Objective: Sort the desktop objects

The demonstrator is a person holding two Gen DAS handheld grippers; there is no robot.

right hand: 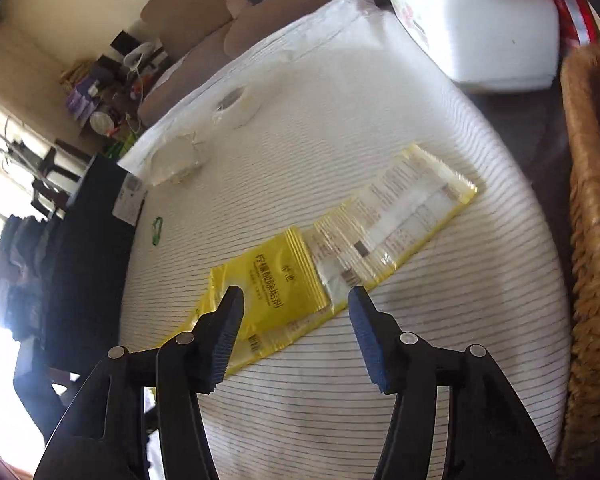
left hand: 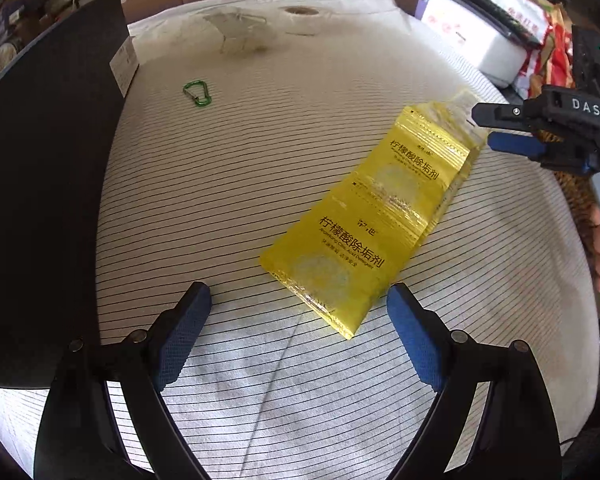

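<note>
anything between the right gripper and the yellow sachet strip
Nothing visible. The right gripper is open directly over the near end of the yellow descaler sachet strip, with only bare striped cloth around it.

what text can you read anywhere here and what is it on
"柠檬酸除垢剂" on each yellow sachet of the strip on the striped cloth
"DAS" on the right gripper
Small print under the sachet title: too small to read
Back-of-sachet print: blurred
White label on the black board: unreadable
Red print on the white box: unreadable
</note>
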